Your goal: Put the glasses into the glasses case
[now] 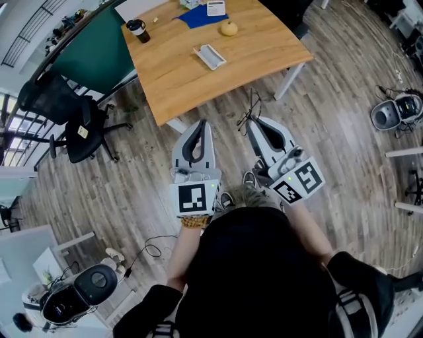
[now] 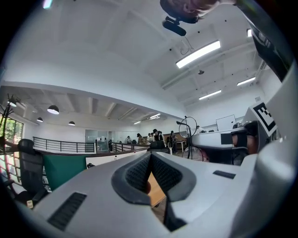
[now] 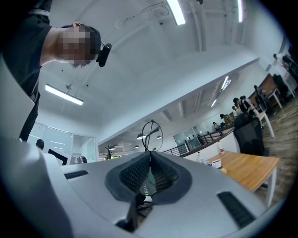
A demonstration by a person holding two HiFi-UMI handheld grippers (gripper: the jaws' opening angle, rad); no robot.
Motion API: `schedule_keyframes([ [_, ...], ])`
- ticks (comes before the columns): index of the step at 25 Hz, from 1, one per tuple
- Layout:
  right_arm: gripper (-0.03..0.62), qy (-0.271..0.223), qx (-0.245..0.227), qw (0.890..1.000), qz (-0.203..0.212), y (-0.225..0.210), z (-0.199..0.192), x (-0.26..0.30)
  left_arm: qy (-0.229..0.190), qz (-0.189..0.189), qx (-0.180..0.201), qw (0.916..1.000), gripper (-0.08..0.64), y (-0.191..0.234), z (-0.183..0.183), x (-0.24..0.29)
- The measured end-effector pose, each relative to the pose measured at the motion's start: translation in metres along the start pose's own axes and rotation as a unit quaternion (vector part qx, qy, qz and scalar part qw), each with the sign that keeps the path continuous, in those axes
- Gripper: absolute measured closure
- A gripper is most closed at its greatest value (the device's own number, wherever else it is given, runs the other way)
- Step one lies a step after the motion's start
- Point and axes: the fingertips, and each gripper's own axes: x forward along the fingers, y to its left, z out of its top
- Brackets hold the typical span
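Note:
The glasses case point(image 1: 209, 56) lies open and white on the wooden table point(image 1: 198, 79), well ahead of both grippers. Thin wire-framed glasses point(image 1: 251, 111) stick out from the tip of my right gripper point(image 1: 253, 121), which is shut on them. In the right gripper view a round lens rim of the glasses point(image 3: 151, 135) stands up just past the closed right gripper point(image 3: 150, 157). My left gripper point(image 1: 201, 123) is held beside it over the floor, jaws together with nothing between them. From the left gripper point(image 2: 150, 156) view the glasses point(image 2: 188, 126) show at the right.
On the table are a yellow fruit point(image 1: 229, 28), a black cup point(image 1: 137, 30), a blue cloth point(image 1: 201, 16) and a white device point(image 1: 215, 8). A black office chair point(image 1: 79, 122) stands left of the table. Machines point(image 1: 396, 112) sit on the wooden floor.

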Motion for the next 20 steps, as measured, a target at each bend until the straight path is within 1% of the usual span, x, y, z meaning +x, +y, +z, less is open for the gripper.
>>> schedule_keyframes([
  [6, 0.583, -0.005, 0.024, 1.000, 0.011, -0.043, 0.008, -0.002, 0.012, 0.010, 0.025, 0.9996, 0.540, -0.018, -0.002, 0.032],
  [11, 0.583, -0.010, 0.038, 0.999, 0.024, -0.069, 0.014, 0.000, 0.019, 0.025, 0.039, 0.9987, 0.540, -0.023, -0.003, 0.054],
  [16, 0.583, -0.007, 0.045, 0.998, 0.038, -0.089, 0.016, 0.004, 0.030, 0.049, 0.041, 0.9975, 0.540, -0.017, -0.007, 0.064],
  [20, 0.583, -0.003, 0.047, 0.998, 0.051, -0.095, 0.019, 0.011, 0.035, 0.068, 0.054, 0.9956, 0.540, -0.003, -0.004, 0.070],
])
